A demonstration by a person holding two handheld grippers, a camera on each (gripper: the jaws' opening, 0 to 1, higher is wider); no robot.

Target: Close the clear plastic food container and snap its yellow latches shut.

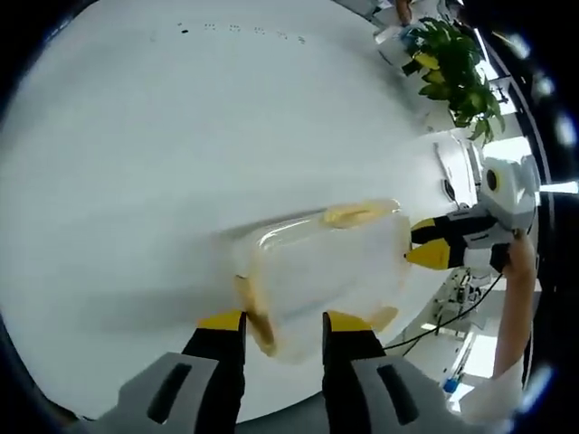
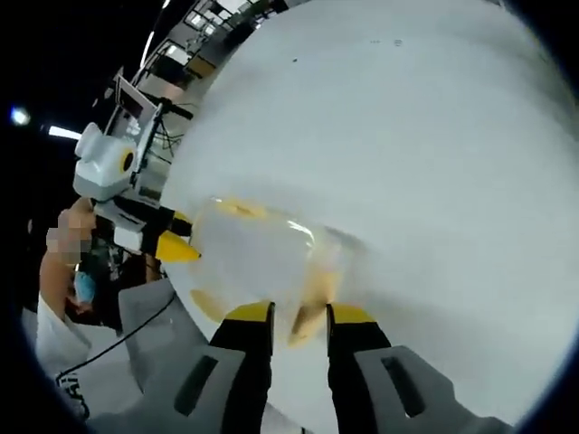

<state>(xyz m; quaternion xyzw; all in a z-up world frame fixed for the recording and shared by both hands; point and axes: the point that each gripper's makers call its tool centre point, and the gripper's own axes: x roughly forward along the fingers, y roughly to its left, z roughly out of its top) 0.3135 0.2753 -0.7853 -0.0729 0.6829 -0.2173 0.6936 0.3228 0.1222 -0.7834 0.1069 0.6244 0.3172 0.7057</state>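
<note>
We log one clear plastic food container (image 1: pixel 330 267), lid on, lying on the white counter (image 1: pixel 136 163) between the two grippers; its contents cannot be made out through the cloudy walls. Yellow latches (image 1: pixel 348 214) show along its edges. Our left gripper (image 1: pixel 285 323) has its jaws parted astride the container's near end, one latch between them. Our right gripper (image 2: pixel 300 314) likewise stands parted at the opposite end. A potted plant (image 1: pixel 452 63) sits at the counter's far edge.

The clear plastic food container (image 1: pixel 326 271) sits lid-on on the white table (image 1: pixel 136 181) — yellow latches (image 1: pixel 348 214) at its edges.
</note>
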